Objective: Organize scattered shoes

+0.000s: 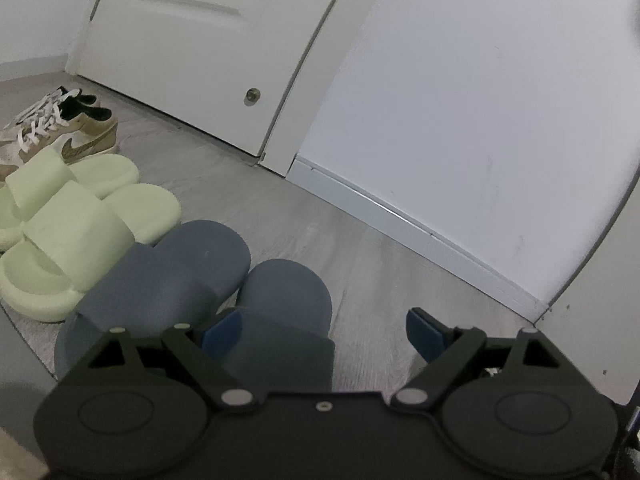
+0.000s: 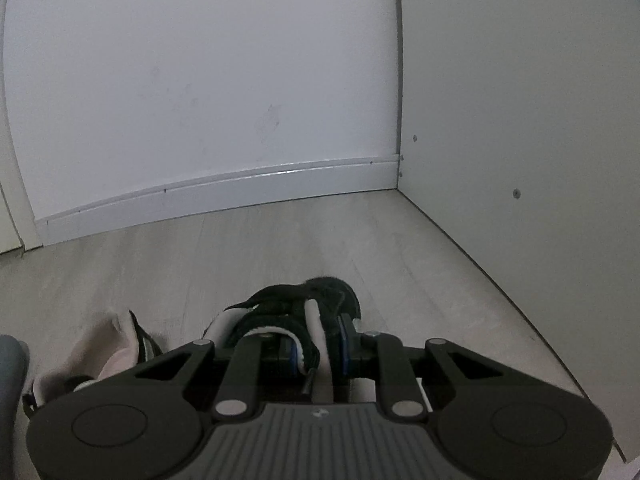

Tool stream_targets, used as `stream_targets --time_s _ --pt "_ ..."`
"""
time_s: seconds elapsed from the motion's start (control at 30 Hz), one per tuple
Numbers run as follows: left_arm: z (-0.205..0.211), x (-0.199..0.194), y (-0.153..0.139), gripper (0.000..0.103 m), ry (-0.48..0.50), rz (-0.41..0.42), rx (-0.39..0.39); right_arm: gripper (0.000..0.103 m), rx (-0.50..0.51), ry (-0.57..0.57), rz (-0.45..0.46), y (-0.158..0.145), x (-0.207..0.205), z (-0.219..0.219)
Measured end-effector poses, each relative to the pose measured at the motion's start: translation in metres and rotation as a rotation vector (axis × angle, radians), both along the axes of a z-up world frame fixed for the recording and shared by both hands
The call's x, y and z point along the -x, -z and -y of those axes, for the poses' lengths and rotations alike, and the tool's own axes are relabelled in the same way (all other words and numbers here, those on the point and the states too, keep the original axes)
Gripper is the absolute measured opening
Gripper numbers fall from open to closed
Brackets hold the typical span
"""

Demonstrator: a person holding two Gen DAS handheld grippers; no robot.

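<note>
Left wrist view cuts off the sneakers [image 1: 60, 128] at nine o'clock. I count two sneakers, two green slides [image 1: 80, 216], two blue slides [image 1: 168, 276]. The left gripper [image 1: 320, 332] gapes wide over one blue slide. The right gripper [image 2: 316, 344] pinches a black-and-pink shoe [image 2: 304, 312] at twelve o'clock.

Both wrist cameras sit low, angled down at the floor [image 1: 360, 240]. The left faces the door [image 1: 192, 40]; the right faces a corner. Both show the baseboard [image 2: 224, 192].
</note>
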State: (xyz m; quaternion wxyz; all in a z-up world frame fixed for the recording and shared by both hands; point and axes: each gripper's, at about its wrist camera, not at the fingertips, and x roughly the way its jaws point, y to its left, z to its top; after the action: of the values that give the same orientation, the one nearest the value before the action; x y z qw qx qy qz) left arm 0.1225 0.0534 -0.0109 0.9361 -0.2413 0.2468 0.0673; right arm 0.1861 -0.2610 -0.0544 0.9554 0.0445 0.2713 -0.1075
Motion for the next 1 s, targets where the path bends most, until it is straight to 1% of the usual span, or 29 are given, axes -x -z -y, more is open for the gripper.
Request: stream_targets --time_s 0.1,0.23,0.33,0.37,0.5,0.6,0.63,0.67,0.77,0.83,0.87,0.97,1.0 --pt "0.002 -0.002 0.001 0.090 0.006 -0.012 -0.010 0.021 -0.029 -0.003 -0.031 0.004 0.001 0.003" --pt "0.002 0.000 0.001 0.090 0.006 -0.014 -0.013 0.022 -0.007 -0.020 -0.054 0.008 -0.002 -0.001" --pt "0.001 -0.001 0.002 0.090 0.000 -0.021 -0.008 0.030 -0.070 -0.016 -0.086 0.005 -0.003 0.008" --pt "0.001 -0.001 0.002 0.090 -0.001 -0.023 -0.006 0.034 -0.093 -0.014 -0.101 0.004 -0.003 0.011" --pt "0.002 -0.001 0.000 0.090 0.002 -0.018 -0.010 0.041 -0.211 0.005 -0.132 -0.004 0.005 0.025" --pt "0.004 -0.001 -0.001 0.090 0.012 -0.013 -0.020 0.044 -0.249 0.002 -0.128 -0.011 0.017 0.027" --pt "0.005 -0.001 -0.001 0.090 0.013 -0.014 -0.022 0.047 -0.257 -0.008 -0.126 -0.014 0.022 0.027" --pt "0.005 -0.002 -0.001 0.090 0.016 -0.016 -0.026 0.050 -0.254 -0.034 -0.123 -0.016 0.028 0.023" --pt "0.006 -0.004 0.000 0.090 0.020 -0.021 -0.032 0.055 -0.238 -0.124 -0.112 -0.021 0.039 0.008" --pt "0.007 -0.004 0.000 0.090 0.022 -0.024 -0.036 0.059 -0.174 -0.194 -0.140 -0.019 0.040 -0.008" --pt "0.008 -0.004 0.000 0.090 0.023 -0.025 -0.037 0.059 -0.137 -0.222 -0.157 -0.017 0.040 -0.016" --pt "0.008 -0.004 0.000 0.090 0.024 -0.028 -0.040 0.059 -0.026 -0.230 -0.214 -0.006 0.037 -0.032" --pt "0.008 -0.005 0.000 0.090 0.023 -0.031 -0.041 0.059 -0.009 -0.240 -0.216 -0.004 0.036 -0.035"
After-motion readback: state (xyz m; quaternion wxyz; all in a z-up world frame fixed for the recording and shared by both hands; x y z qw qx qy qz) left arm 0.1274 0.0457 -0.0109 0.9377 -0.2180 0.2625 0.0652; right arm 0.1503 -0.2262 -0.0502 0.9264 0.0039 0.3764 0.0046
